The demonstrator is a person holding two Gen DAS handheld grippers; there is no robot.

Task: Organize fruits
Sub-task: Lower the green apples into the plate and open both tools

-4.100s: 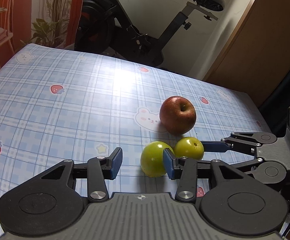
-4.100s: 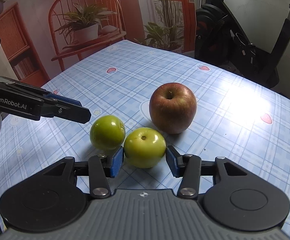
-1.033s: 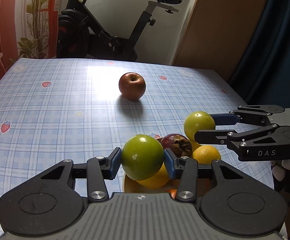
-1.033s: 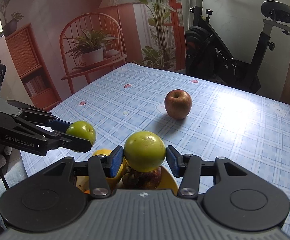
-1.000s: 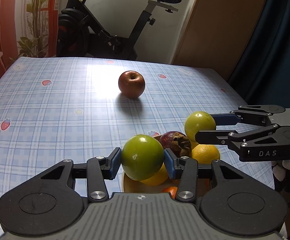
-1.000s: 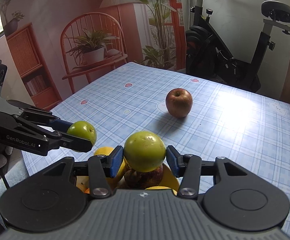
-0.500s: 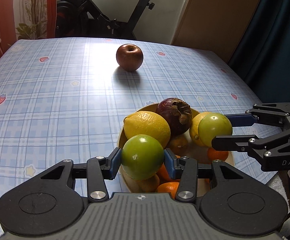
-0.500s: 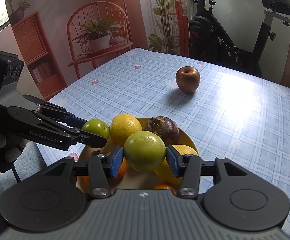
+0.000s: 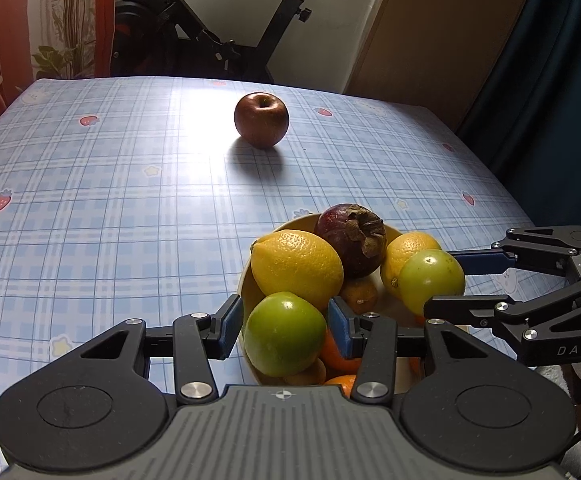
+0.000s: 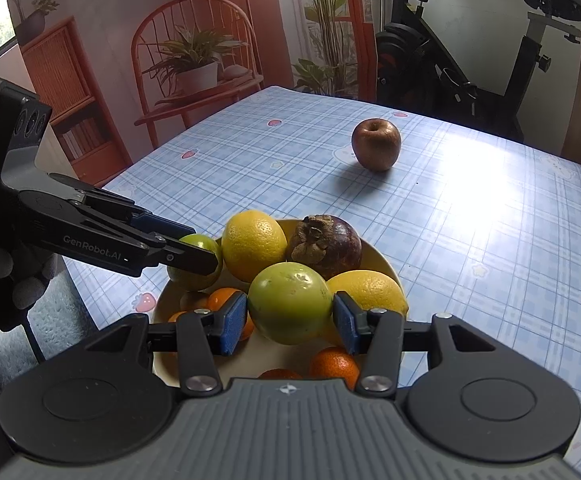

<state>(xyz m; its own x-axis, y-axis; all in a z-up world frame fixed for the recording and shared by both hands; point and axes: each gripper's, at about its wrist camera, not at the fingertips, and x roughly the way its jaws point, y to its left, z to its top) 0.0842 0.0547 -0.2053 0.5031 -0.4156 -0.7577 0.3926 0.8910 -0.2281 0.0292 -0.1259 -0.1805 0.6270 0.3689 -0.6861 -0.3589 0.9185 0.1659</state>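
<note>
Looking along the left gripper [image 9: 284, 330]: jaws pinching a green fruit [image 9: 285, 334], blue pads pressed on both flanks, held directly above the near rim of the yellow bowl [image 9: 246, 284] on the counter [image 9: 110, 200]; lemon [image 9: 296, 266] just beyond, mangosteen [image 9: 350, 240] behind that, red apple [image 9: 261, 120] well apart, alone. Right gripper [image 9: 446, 280] entering from the right, clamped on a second green fruit [image 9: 430, 278] over the bowl's far side. Looking along the right gripper [image 10: 290, 318]: jaws likewise pinching its green fruit [image 10: 289, 302], poised over the bowl's middle, oranges [image 10: 334, 362] beneath. Likely next: straight down, then release; both equally near.
</note>
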